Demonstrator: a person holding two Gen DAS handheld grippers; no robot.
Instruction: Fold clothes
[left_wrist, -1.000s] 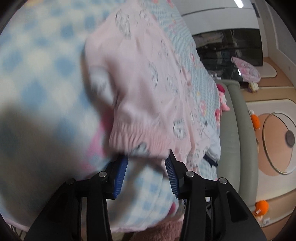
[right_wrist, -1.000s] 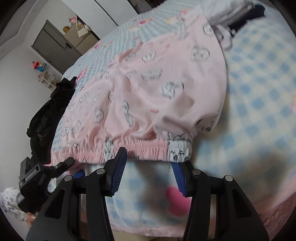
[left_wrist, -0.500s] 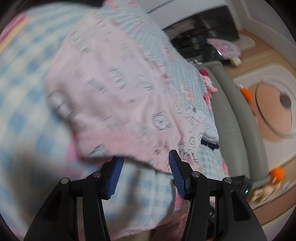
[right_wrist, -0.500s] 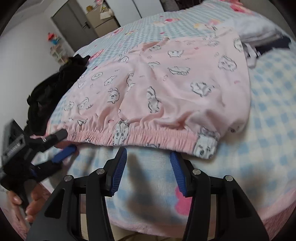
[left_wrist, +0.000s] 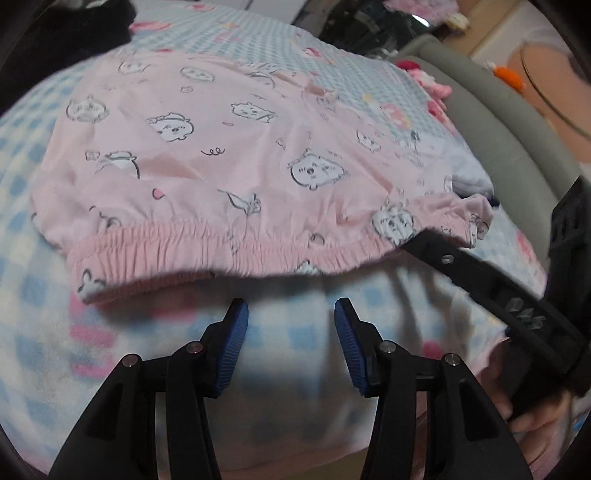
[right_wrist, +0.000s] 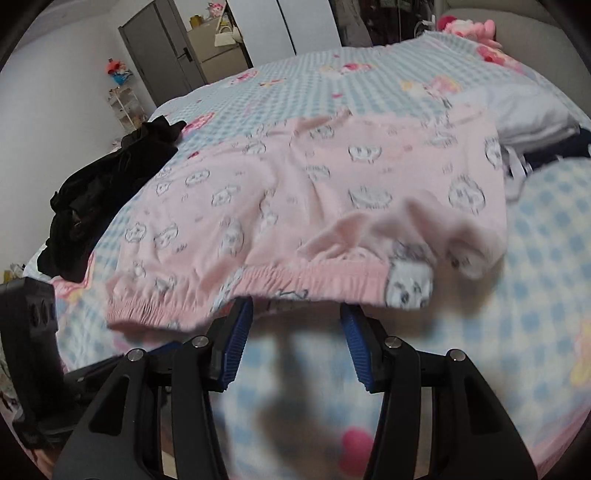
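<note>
In the left wrist view, pink printed shorts (left_wrist: 229, 162) are seen spread on a bed covered by a blue-and-white checked blanket (left_wrist: 33, 332), the elastic waistband (left_wrist: 207, 251) forming their near edge. Between that waistband and the left gripper (left_wrist: 291, 314) a strip of bare blanket is left open. The blue-padded fingers (left_wrist: 233, 343) are held apart with nothing between them, their jaws having just been closing a little, and no cloth is touched. To the right of the shorts, the right gripper (left_wrist: 476, 266) is seen reaching under the waistband's far corner, a hand (left_wrist: 532, 417) gripping its handle. In the right wrist view, the shorts (right_wrist: 325, 192) lie with the waistband (right_wrist: 295, 284) just above the right gripper (right_wrist: 297, 314), whose fingers (right_wrist: 236, 343) stand apart, their tips hidden beneath the raised hem; whether cloth is touched cannot be told. Left of the shorts lies a black garment (right_wrist: 107, 195); behind their right side, folded white and dark clothes (right_wrist: 532, 125). Open blanket remains to the right.
</note>
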